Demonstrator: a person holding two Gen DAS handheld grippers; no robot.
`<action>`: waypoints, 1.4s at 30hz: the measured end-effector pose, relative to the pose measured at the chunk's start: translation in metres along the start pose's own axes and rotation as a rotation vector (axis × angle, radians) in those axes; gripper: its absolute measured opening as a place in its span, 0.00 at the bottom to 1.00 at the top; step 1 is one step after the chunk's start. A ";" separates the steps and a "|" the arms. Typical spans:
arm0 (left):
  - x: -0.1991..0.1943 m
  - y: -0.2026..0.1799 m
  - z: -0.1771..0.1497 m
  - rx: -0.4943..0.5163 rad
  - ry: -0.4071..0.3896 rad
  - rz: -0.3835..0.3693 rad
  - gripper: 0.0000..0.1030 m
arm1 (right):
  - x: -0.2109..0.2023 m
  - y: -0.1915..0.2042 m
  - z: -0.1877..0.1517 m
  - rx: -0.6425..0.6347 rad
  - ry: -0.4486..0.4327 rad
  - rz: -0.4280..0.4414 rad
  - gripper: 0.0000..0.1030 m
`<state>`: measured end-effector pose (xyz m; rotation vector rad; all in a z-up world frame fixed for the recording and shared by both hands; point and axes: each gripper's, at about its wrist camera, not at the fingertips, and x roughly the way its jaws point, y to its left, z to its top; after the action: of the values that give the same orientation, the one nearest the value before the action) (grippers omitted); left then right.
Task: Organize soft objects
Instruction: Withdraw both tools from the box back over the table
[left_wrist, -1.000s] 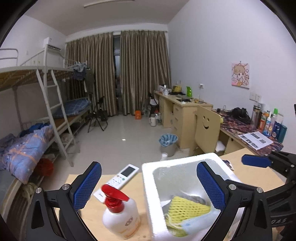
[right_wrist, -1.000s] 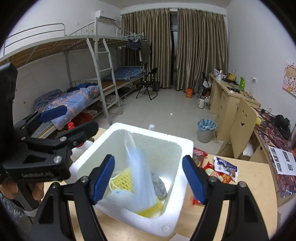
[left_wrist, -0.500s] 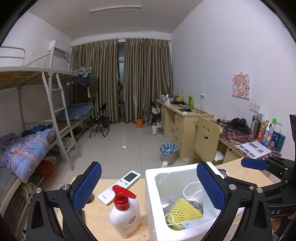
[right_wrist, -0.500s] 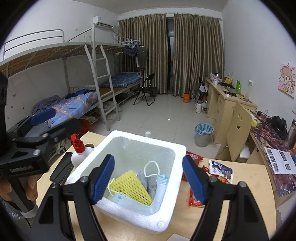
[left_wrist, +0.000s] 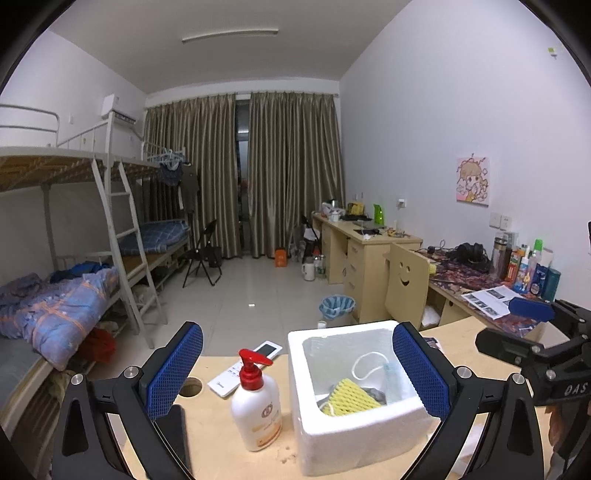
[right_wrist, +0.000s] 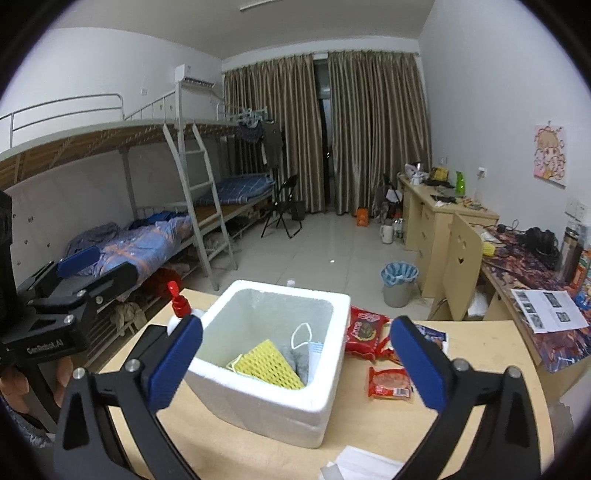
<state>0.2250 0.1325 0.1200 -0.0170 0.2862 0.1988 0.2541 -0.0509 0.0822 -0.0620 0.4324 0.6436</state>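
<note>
The wooden table (right_wrist: 476, 373) carries a white foam box (right_wrist: 273, 402), open at the top. The soft items lie inside it: a yellow foam net sleeve (right_wrist: 267, 363) on top, a grey cloth (right_wrist: 299, 360) behind it, and a face mask (right_wrist: 314, 349) leaning on the far wall with its ear loop standing up.

Tool state: the right gripper (right_wrist: 293, 365) hangs above the near side of the box, its jaws opening, nothing between the pads. The left gripper (left_wrist: 297, 373) stands wide open and empty, the pump bottle (left_wrist: 256, 408) and the box seen through its gap.

Handling, as a judgement:
- The net sleeve is very light and springy – take it at an edge or corner; a grip across the middle will merely flatten it.
- The mask is thin and limp; its body offers a surer hold than the loop.
- The cloth will drape and may drag its neighbours along.
- The box is light and dents easily – a push on its wall would likely slide it.

View differences: the right wrist view shows red snack packets (right_wrist: 373, 334) beside the box and white paper (right_wrist: 364, 467) at the near table edge; the left wrist view shows a remote control (left_wrist: 243, 369) behind the bottle and a round hole (left_wrist: 192, 387) in the tabletop.
</note>
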 end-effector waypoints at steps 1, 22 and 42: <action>-0.006 -0.002 0.000 0.003 -0.004 -0.001 1.00 | -0.006 0.001 0.000 0.002 -0.007 -0.006 1.00; -0.152 -0.034 -0.014 0.032 -0.106 -0.052 1.00 | -0.132 0.022 -0.031 -0.029 -0.144 -0.037 1.00; -0.209 -0.051 -0.052 0.024 -0.138 -0.125 1.00 | -0.181 0.025 -0.076 -0.021 -0.216 -0.086 1.00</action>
<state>0.0244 0.0405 0.1287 0.0030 0.1493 0.0714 0.0813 -0.1479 0.0892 -0.0302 0.2135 0.5630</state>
